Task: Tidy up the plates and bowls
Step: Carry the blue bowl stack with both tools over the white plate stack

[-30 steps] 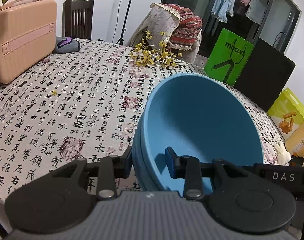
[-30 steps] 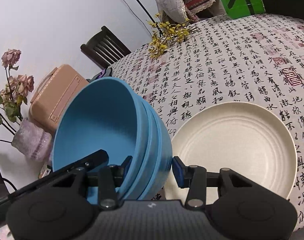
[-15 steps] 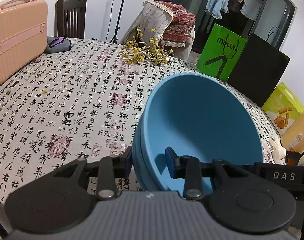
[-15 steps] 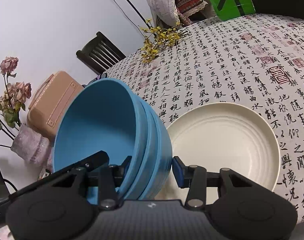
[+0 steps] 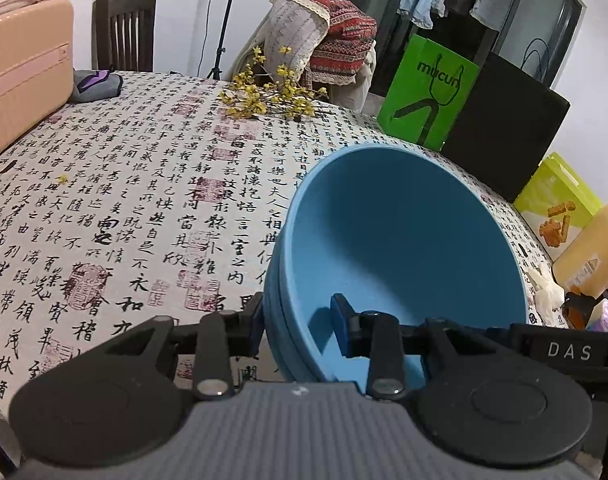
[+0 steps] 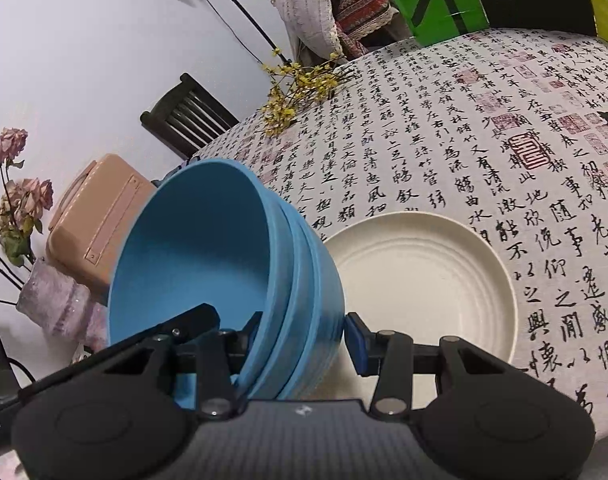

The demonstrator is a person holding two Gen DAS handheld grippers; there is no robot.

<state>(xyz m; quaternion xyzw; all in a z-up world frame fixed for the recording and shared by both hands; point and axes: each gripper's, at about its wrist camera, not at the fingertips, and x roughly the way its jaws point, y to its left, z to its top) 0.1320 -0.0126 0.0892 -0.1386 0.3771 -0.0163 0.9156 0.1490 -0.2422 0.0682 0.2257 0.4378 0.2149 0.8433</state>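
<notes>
A stack of three nested blue bowls (image 5: 404, 248) hangs tilted above the table, gripped from both sides. My left gripper (image 5: 300, 320) is shut on the stack's left rim, one finger outside and one inside the top bowl. My right gripper (image 6: 304, 338) is shut on the opposite rim of the blue bowls (image 6: 200, 248) in the same way. A cream ribbed plate (image 6: 428, 280) lies on the calligraphy tablecloth (image 6: 484, 140) just right of the stack, and the stack's lower edge overlaps the plate's left rim in the right wrist view. The stack's underside is hidden.
A pink suitcase (image 5: 20, 76) stands at the table's left, with a dried-rose vase (image 6: 52, 304) beside it. Yellow flower sprigs (image 5: 272, 100) lie at the far edge. A green bag (image 5: 428, 92), a black box (image 5: 504, 136), a yellow-green carton (image 5: 560, 208) and an orange bottle (image 5: 592, 252) crowd the right side.
Both grippers have carried the bowl stack sideways across the table, nearer to the cream plate. The grips on the two rims look the same.
</notes>
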